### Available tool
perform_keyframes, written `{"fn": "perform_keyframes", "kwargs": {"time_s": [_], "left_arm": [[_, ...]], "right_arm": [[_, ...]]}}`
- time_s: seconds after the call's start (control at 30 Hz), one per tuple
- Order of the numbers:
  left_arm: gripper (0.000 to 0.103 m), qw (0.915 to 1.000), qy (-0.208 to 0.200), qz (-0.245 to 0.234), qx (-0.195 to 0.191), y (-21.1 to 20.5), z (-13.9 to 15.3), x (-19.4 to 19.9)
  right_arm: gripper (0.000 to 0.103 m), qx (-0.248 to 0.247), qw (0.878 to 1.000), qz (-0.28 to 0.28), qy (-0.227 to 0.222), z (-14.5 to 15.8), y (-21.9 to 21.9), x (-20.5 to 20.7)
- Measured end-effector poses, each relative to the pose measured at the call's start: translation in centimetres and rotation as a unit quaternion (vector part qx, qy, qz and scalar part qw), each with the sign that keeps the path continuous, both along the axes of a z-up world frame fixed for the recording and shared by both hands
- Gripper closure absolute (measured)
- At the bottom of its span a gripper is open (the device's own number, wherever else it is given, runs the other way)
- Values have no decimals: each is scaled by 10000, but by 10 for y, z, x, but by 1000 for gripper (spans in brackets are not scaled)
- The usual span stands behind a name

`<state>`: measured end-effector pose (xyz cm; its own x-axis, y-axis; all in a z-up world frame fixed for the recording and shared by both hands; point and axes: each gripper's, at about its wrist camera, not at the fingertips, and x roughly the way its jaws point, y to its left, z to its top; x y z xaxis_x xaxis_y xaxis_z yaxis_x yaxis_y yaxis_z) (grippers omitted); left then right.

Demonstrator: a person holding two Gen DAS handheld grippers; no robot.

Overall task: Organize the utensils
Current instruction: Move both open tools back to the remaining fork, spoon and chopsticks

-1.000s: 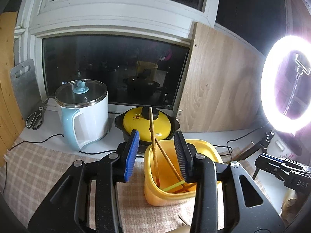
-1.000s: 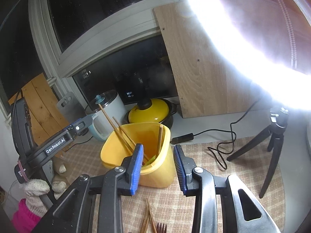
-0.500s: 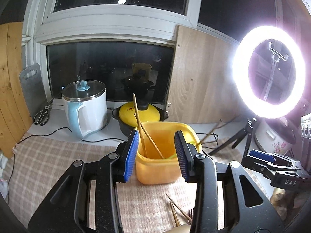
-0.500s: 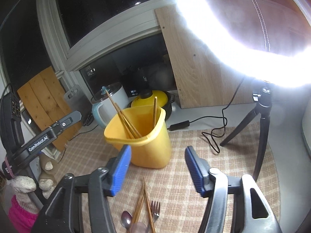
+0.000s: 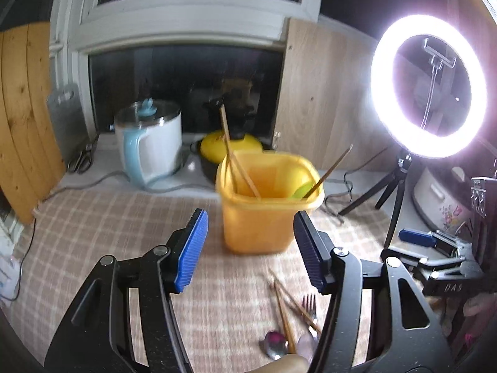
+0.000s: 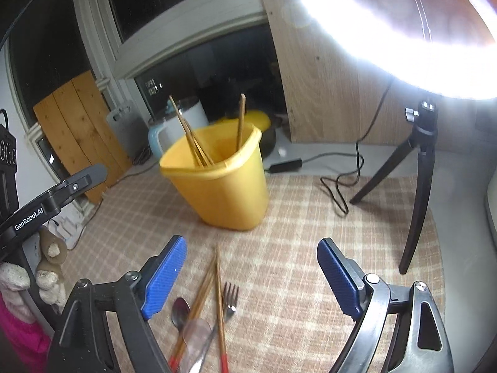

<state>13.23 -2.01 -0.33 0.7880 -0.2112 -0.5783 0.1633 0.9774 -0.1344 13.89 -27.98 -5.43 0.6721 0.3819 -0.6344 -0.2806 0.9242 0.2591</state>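
A checked beige cloth [image 6: 304, 217] covered the counter below a dark window [image 5: 186, 87], with a wooden panel [image 5: 323, 93] in the upper right of the left wrist view and a lit ring light [image 5: 428, 87] on a black tripod [image 6: 419, 168] at the right edge. At the centre of both views stood a yellow plastic container [image 5: 257, 220] holding several chopsticks [image 6: 192, 136] that leaned against its rim and stuck out above it. Behind it, against the window sill, sat a white and pale-blue electric kettle [image 5: 152, 143] and a yellow-lidded pot [image 5: 230, 144], with scissors [image 5: 82, 158] at the left. In the lower middle of the right wrist view a small heap of loose utensils lay on the cloth: red-tipped chopsticks [image 6: 217, 292], a fork [image 6: 230, 298] and a spoon [image 6: 180, 309], touching or overlapping one another and well apart from the container. The left hand-held gripper [image 5: 250, 248] hung above the cloth in front of the container with its blue pads spread wide and nothing between them. The right hand-held gripper [image 6: 248, 275] was likewise wide open and empty, its pads to either side of the loose heap, above it.
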Motion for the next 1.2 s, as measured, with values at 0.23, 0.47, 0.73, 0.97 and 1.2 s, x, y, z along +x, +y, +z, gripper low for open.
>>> {"fn": "perform_keyframes", "kwargs": {"time_s": [0.23, 0.47, 0.73, 0.97, 1.2], "left_arm": [[44, 9976, 655, -202, 34, 15, -34, -4], [44, 9853, 1494, -770, -312, 15, -81, -7], [47, 9656, 2127, -1327, -692, 18, -123, -13], [47, 9549, 2371, -1551, -882, 24, -142, -5], [49, 9534, 2422, -1602, -822, 18, -152, -4]], "right_arm": [[15, 120, 9996, 88, 231, -17, -8, 1], [29, 350, 9940, 272, 1000, -45, -3, 11], [52, 737, 9819, 236, 1729, -83, 6, 15], [63, 912, 9744, -29, 2054, -106, 14, 15], [64, 839, 9739, 169, 2100, -114, 30, 29]]}}
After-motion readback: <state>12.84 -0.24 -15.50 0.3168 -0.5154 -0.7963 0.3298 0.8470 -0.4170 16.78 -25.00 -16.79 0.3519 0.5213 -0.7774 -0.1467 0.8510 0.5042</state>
